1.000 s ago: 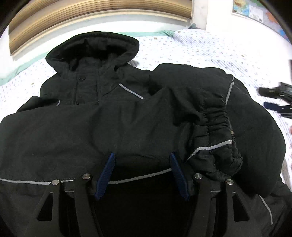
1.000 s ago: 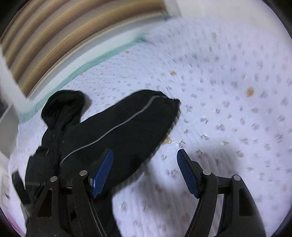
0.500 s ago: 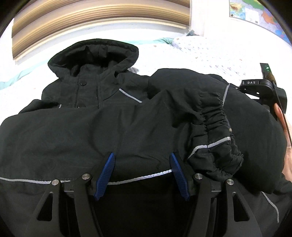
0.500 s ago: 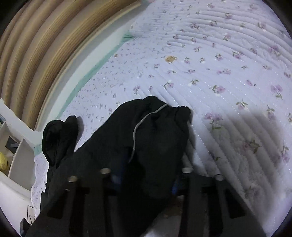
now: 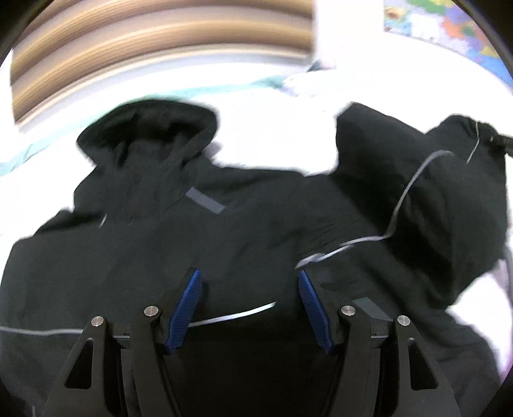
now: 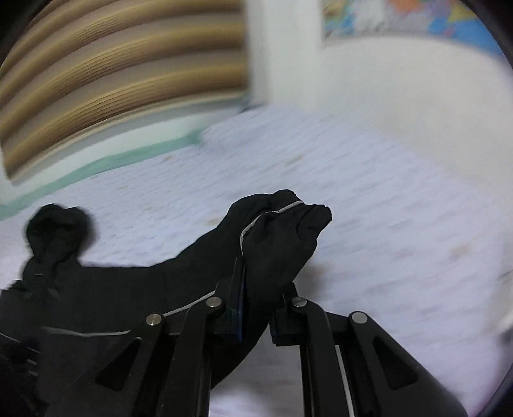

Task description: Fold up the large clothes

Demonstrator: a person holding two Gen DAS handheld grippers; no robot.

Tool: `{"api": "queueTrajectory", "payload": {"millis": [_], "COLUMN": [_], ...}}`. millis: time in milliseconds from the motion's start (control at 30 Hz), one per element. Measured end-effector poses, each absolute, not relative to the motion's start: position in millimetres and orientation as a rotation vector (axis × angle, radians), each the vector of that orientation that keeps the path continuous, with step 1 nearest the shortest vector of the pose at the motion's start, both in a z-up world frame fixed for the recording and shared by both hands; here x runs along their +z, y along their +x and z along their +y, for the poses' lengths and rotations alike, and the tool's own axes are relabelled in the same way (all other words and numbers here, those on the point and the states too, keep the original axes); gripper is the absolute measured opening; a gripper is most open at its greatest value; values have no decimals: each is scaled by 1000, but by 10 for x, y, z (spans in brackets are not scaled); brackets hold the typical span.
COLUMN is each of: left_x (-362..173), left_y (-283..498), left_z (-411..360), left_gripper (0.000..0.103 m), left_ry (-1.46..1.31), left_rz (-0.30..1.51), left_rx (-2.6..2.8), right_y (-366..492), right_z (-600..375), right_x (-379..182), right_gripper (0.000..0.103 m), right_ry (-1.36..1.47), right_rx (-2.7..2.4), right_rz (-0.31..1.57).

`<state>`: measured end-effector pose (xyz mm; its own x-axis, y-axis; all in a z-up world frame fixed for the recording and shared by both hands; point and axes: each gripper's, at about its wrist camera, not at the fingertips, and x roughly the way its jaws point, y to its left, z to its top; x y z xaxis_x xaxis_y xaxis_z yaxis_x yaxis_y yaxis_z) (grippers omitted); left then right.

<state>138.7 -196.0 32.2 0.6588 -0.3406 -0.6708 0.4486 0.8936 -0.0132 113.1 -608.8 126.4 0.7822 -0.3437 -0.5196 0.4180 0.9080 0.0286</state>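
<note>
Whereas half a second earlier it only straddled the cloth, the right gripper [image 6: 256,308] had clenched on the sleeve [image 6: 275,237] and lifted its cuff clear of the bed [image 6: 384,199]. Left gripper [image 5: 250,304] stayed spread, released, over the jacket [image 5: 160,250] body lying ahead. Judged: sleeve fold-in under way.

Motion blur smears the black hooded padded jacket [image 5: 224,243] and colourful wall map [image 5: 449,29]; the jacket's near hem is cut off by the bottom edge.
</note>
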Motion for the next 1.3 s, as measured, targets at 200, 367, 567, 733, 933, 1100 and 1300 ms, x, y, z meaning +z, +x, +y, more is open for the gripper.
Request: {"api": "queueTrajectory", "payload": {"millis": [200,367,567,733,933,1100,1300], "left_x": [468,-120,57,581,1287,1423,1187], "left_y": [1410,1722,1676,1452,1051,728,601], "left_z": [-2437,-2463,-2327,-1877,-982,-137,511], "left_gripper": [64,67,67,66,66,66,66], "left_ry": [239,140,86,34,127,104,79], "left_rz": [755,968,954,879,784,747,749], "left_rx": [-465,-501,-551,-554,-370,-265,-202], "right_y": [696,779,833,780,894,961,1224], "right_z": [-6914,-7041,-6924,-6225,-4940,-3814,-2586], "right_x": [1345,883,794,1256,1876,2157,2135], "right_gripper": [14,13,13,13,13,13,13], "right_ry": [193,183,181,133,14,-53,-133], "right_rx": [-575,-620,-566,-382,-154,24,167], "right_rz": [566,666,686,618,554,492,512]}}
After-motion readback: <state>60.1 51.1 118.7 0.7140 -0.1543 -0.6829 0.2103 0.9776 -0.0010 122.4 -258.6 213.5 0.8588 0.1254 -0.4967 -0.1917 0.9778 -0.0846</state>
